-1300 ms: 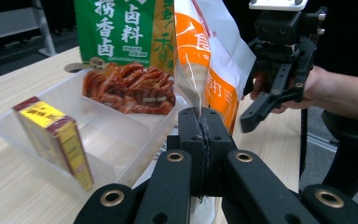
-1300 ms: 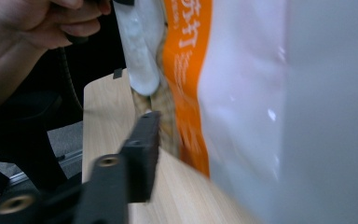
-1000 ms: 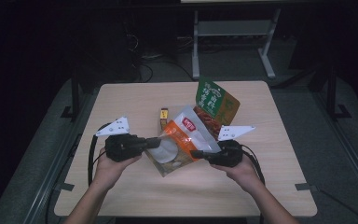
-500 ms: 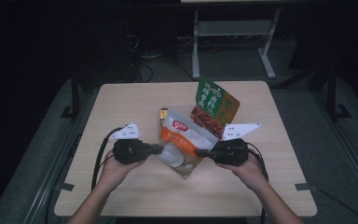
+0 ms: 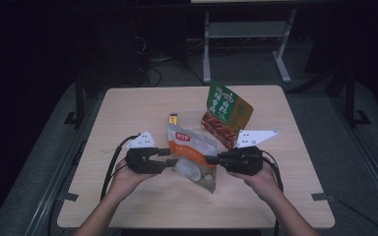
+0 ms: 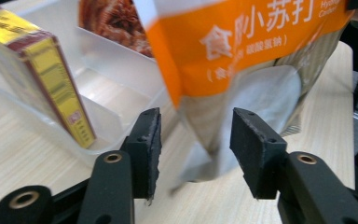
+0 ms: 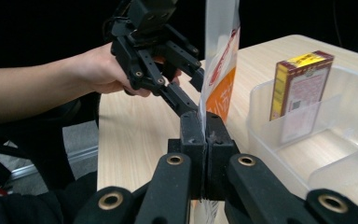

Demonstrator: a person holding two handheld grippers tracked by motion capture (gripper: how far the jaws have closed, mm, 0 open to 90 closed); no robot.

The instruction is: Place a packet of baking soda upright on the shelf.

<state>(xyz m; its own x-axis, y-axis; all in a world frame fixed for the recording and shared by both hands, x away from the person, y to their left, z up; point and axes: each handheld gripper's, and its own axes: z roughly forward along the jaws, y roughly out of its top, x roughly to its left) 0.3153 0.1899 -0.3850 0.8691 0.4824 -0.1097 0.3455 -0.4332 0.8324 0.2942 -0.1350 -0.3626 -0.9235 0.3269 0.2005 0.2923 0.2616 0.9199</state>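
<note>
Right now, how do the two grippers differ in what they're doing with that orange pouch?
The right gripper is clamped shut on the orange pouch edge, while the left gripper has just been opening, its pads apart and clear of the pouch between them. The right one bears the pouch; the left one doesn't. Both are black, hand-held, and face each other.

At the centre of the frame I hold the orange pouch (image 5: 193, 157) above the table (image 5: 128, 108), my right gripper (image 5: 211, 159) pinching its right edge, my left gripper (image 5: 167, 158) just loosened beside its left edge, green pouch (image 5: 226, 110) behind.
</note>
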